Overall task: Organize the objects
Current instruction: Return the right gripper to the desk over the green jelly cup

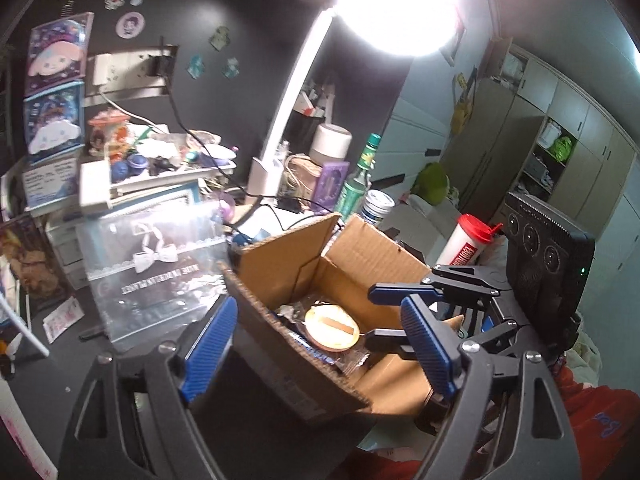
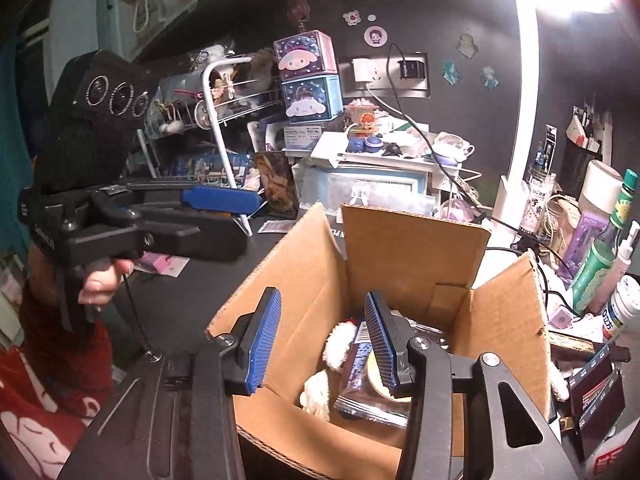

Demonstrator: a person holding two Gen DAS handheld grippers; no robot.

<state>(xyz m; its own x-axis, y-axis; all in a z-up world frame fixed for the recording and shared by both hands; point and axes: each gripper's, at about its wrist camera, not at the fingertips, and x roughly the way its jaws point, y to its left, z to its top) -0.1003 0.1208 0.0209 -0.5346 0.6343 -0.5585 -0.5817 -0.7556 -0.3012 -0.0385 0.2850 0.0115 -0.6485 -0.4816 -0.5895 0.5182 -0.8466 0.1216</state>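
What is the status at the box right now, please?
Left gripper open, nothing held. Right gripper open over the cardboard box, empty. Box holds a snack packet and a fluffy toy; flaps up, desk crowded around it.

Very little text is resolving to a readable degree. A clear plastic pouch is showing a white line of capital letters, upside down in the left wrist view and too blurred to spell out. A red-lidded white cup is carrying a red label band (lettering illegible). A white jar is displaying blue characters, also unreadable.
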